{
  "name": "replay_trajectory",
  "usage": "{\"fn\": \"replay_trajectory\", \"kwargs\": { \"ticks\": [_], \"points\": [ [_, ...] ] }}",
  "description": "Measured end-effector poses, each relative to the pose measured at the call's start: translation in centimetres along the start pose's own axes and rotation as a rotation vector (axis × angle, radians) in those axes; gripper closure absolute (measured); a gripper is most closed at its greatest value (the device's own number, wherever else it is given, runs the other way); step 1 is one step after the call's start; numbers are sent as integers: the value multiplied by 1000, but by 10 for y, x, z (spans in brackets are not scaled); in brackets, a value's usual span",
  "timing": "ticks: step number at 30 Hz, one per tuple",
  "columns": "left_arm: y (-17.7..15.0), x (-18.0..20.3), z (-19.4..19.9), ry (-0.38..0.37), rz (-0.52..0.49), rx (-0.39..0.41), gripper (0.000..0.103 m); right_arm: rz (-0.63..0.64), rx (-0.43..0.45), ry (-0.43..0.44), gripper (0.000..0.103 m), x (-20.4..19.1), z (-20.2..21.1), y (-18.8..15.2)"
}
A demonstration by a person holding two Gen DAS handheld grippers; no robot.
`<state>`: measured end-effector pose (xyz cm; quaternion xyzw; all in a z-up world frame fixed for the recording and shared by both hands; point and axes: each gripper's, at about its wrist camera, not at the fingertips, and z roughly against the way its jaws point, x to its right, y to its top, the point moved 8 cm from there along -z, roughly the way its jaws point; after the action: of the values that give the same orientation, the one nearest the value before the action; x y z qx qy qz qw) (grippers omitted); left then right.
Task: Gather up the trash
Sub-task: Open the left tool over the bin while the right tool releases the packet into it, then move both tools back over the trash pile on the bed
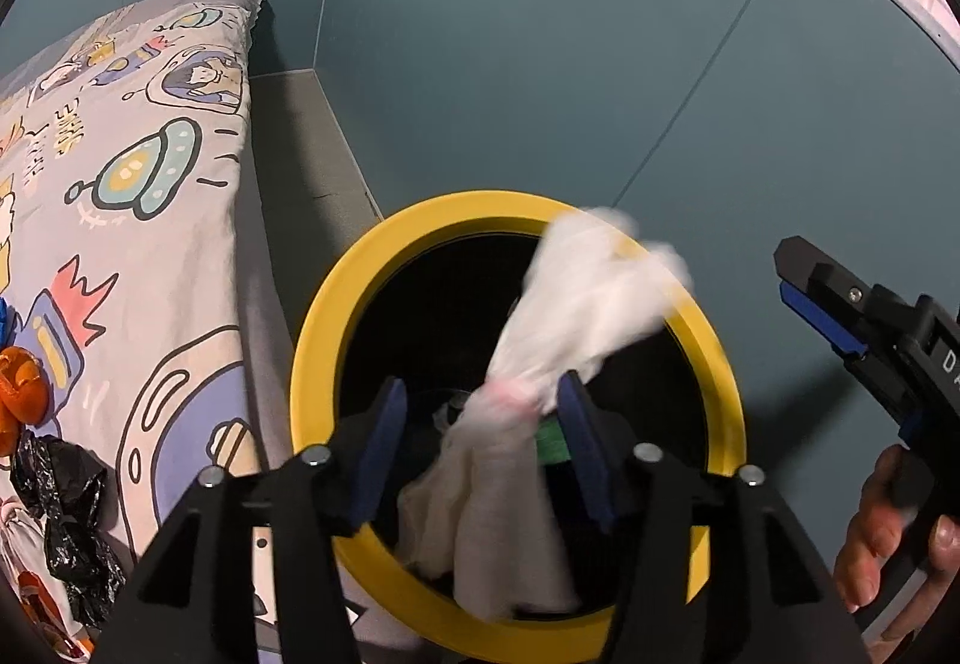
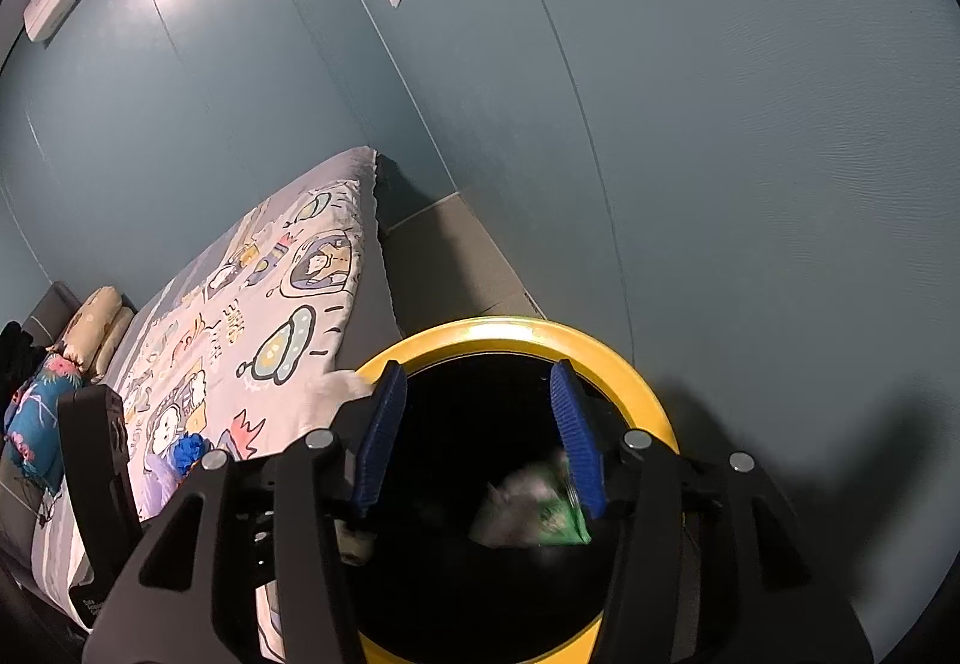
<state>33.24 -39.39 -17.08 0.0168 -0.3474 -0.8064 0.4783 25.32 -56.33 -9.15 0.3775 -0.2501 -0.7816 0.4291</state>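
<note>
The trash here is a crumpled white tissue (image 1: 576, 304) and a green-printed wrapper (image 2: 552, 514), both at the mouth of a round bin with a yellow rim (image 1: 324, 328) that stands on the floor beside the bed (image 1: 138, 256). In the left wrist view the left claw (image 1: 480, 448) hangs over the dark opening of the bin with its jaws spread; the tissue is blurred and lies between the blue pads (image 1: 384, 442), close against the right-hand one, but the pads do not squeeze it. One end of the tissue reaches up across the far rim, the other droops into the bin. A bit of green shows just beside that same pad.

In the right wrist view the right claw (image 2: 477, 445) is also over the bin, its jaws apart, and the wrapper sits blurred low in the opening, near the right-hand pad and not pinched. The right claw also appears at the right edge of the left view, with a hand (image 1: 888, 538) around its handle.

The bed carries a cartoon-print sheet. On it, well apart from the bin, lie crumpled black plastic (image 1: 66, 514), an orange item (image 1: 18, 394) and a small blue object (image 2: 189, 451). Pillows (image 2: 99, 328) sit at the far end of the bed. The walls are teal.
</note>
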Motion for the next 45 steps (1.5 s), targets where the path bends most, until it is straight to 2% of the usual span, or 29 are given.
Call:
{"fn": "replay_trajectory", "kwargs": {
  "ticks": [1, 3, 9, 15, 19, 29, 31, 34, 42, 45],
  "points": [
    [0, -1, 1, 4, 3, 3, 40, -3, 2, 4, 55, 0, 1, 1],
    [1, -3, 2, 6, 10, 6, 37, -2, 12, 4, 55, -1, 5, 3],
    [3, -7, 15, 5, 20, 28, 36, 15, 20, 9, 55, -9, 15, 5],
    [7, -28, 47, 28, 40, 80, 32, 46, 33, 35, 55, -29, 26, 8],
    [10, -51, 79, 73, 46, 135, 28, 80, 42, 63, 49, -52, 33, 9],
    [2, -116, 159, 181, 92, 229, 20, 189, 23, 151, 47, -124, 41, -5],
    [-4, -130, 177, 208, 101, 243, 16, 216, 14, 172, 43, -140, 41, -12],
    [-15, -157, 201, 264, 123, 263, 14, 256, -3, 202, 43, -163, 40, -22],
    [-52, -224, 254, 390, 221, 286, 11, 341, -75, 268, 42, -217, 28, -64],
    [-67, -244, 267, 416, 257, 283, 11, 364, -107, 283, 42, -230, 22, -79]
  ]
}}
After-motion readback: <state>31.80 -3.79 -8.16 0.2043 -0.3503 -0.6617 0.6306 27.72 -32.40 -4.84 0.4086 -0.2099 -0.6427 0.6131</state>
